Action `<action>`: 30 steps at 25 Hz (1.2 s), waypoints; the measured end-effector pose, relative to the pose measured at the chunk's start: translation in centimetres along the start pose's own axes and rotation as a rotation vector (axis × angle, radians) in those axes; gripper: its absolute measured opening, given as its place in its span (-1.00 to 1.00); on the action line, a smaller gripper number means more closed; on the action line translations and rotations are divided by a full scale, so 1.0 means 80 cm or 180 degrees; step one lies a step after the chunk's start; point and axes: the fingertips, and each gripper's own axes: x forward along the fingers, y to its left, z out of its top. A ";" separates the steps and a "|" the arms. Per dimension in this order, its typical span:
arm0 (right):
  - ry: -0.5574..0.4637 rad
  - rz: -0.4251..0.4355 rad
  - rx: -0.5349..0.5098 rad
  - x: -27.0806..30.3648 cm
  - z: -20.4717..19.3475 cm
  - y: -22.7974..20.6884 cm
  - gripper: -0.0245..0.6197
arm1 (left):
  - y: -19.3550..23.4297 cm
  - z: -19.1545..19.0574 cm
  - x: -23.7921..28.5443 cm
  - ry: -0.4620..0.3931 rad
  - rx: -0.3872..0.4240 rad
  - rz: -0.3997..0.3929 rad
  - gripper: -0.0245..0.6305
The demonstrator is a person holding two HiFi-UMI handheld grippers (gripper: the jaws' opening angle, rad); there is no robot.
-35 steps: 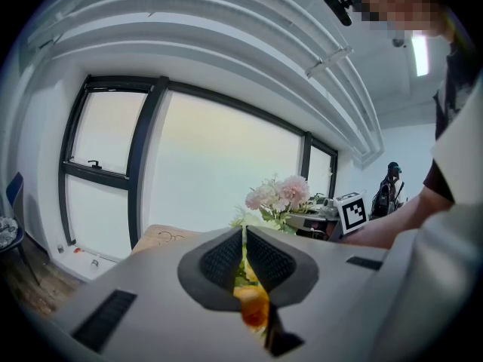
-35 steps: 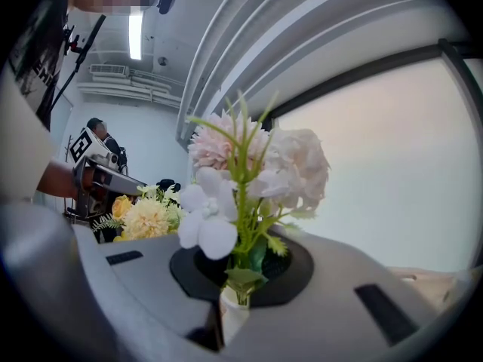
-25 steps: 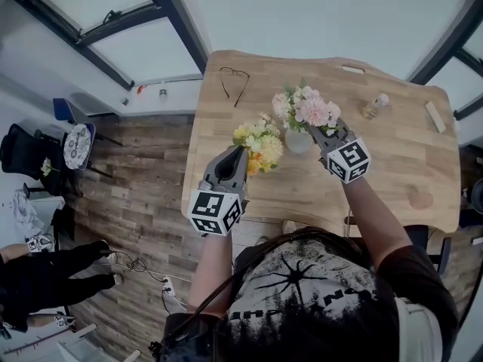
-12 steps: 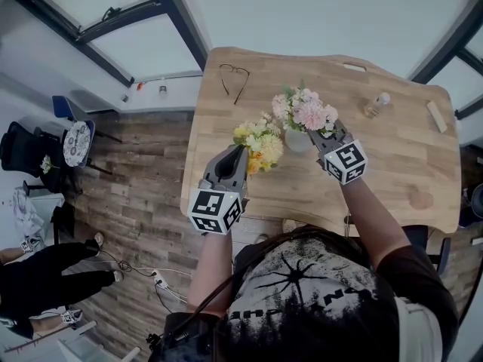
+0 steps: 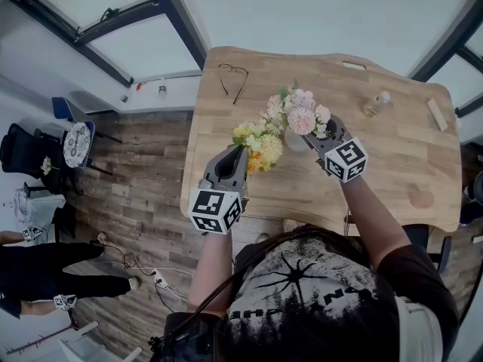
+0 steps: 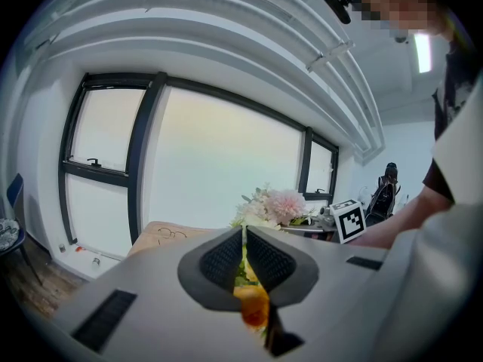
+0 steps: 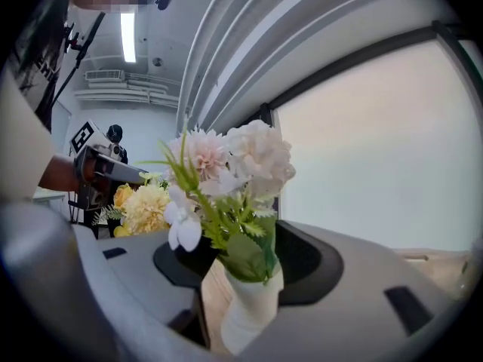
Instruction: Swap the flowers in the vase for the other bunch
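Observation:
A pink and white bunch (image 5: pixel 298 113) stands in the small white vase (image 5: pixel 296 142) on the wooden table (image 5: pixel 392 172). My right gripper (image 5: pixel 318 133) is level with the vase's neck. Its jaws have just been opening and now stand open, one on each side of the vase (image 7: pixel 253 311) and the bunch's stems (image 7: pixel 226 164), without pressing on them. To the left, my left gripper (image 5: pixel 238 152) is shut on the stems of a yellow and orange bunch (image 5: pixel 260 145), held above the table's left part. Orange petals (image 6: pixel 253 308) show between its closed jaws.
A pair of glasses (image 5: pixel 234 78) lies at the table's far left. A small bottle (image 5: pixel 375 104), a pale block (image 5: pixel 435 115) and a small white piece (image 5: pixel 353 68) lie at the far right. A person's legs (image 5: pixel 53 281) are on the floor at lower left, near chairs (image 5: pixel 30 149).
The right gripper's jaws have opened round the vase. The pink bunch has shifted slightly left. The left gripper and its yellow bunch have stayed still. The person on the floor has walked.

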 end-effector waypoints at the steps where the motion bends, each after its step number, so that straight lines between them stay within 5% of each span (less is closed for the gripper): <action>1: 0.0002 0.0001 0.0015 0.000 -0.001 0.000 -0.24 | 0.001 0.000 0.001 0.0003 -0.0001 -0.0001 -0.84; 10: 0.0120 0.0012 -0.0022 -0.002 -0.017 -0.005 -0.05 | -0.001 -0.001 0.007 0.0004 0.0000 -0.0014 -0.84; 30: 0.0219 -0.0094 0.0008 -0.031 -0.031 0.009 -0.02 | -0.005 -0.005 -0.007 -0.0038 -0.0036 -0.0068 -0.84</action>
